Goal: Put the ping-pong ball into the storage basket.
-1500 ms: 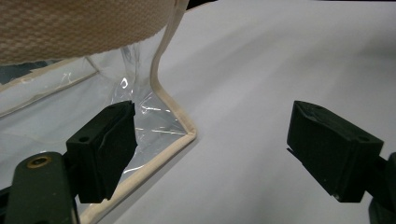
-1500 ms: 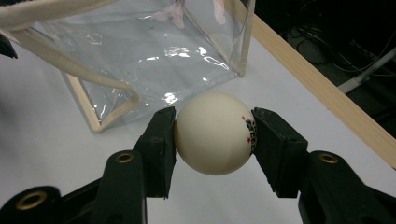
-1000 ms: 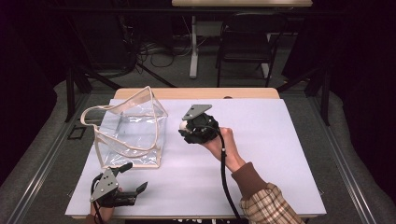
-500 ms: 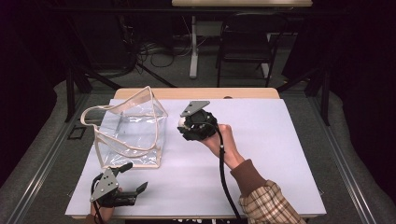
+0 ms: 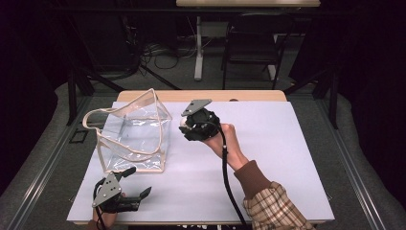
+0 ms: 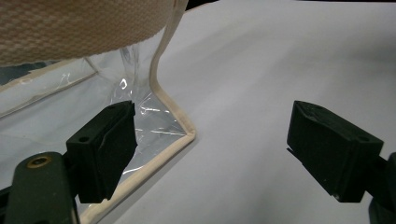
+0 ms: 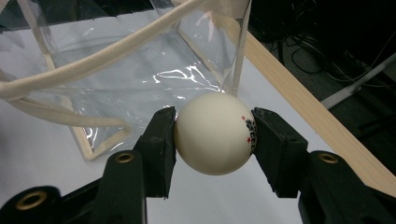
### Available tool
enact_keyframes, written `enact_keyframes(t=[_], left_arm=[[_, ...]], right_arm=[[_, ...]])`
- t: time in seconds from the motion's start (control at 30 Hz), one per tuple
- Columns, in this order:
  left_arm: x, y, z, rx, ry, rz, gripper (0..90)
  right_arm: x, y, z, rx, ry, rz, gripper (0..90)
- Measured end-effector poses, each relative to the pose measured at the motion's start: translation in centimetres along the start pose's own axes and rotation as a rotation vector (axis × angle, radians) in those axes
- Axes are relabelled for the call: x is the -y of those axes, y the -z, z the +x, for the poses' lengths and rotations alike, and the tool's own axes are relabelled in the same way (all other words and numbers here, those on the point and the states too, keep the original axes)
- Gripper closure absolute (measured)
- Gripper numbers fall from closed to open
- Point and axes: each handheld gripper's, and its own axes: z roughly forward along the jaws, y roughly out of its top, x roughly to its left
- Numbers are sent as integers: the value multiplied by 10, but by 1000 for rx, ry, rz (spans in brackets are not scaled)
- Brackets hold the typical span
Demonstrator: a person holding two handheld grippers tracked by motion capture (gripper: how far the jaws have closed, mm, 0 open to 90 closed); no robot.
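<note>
A clear plastic bag [image 5: 136, 134] with cream trim and a cream strap stands open on the white table [image 5: 268, 158] at the left. My right gripper [image 5: 184, 128] hovers just right of the bag's upper edge, shut on a white ball [image 7: 215, 133] with small red and black print. The bag [image 7: 140, 74] fills the space just beyond the ball. My left gripper [image 5: 136, 184] rests low near the table's front left edge, open, its jaws wide apart. The bag's near bottom corner [image 6: 184, 133] lies just ahead of its left jaw.
A wooden strip [image 5: 201, 96] runs along the table's far edge. Beyond it stand a dark chair [image 5: 251, 48] and a table leg [image 5: 197, 45], with cables on the floor. Bare white surface spreads right of my right hand.
My right gripper has carried the ball a little left and up toward the bag's rim. The left gripper has barely moved.
</note>
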Motion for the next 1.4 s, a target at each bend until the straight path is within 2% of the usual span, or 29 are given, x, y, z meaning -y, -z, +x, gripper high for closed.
enact_keyframes(t=[0.83, 1.4], left_arm=[[0, 0, 0, 3, -2, 0, 159], [-1, 0, 0, 5, -4, 1, 159]], right_arm=[[-17, -5, -4, -2, 14, -4, 509], [-30, -8, 0, -10, 13, -13, 509]])
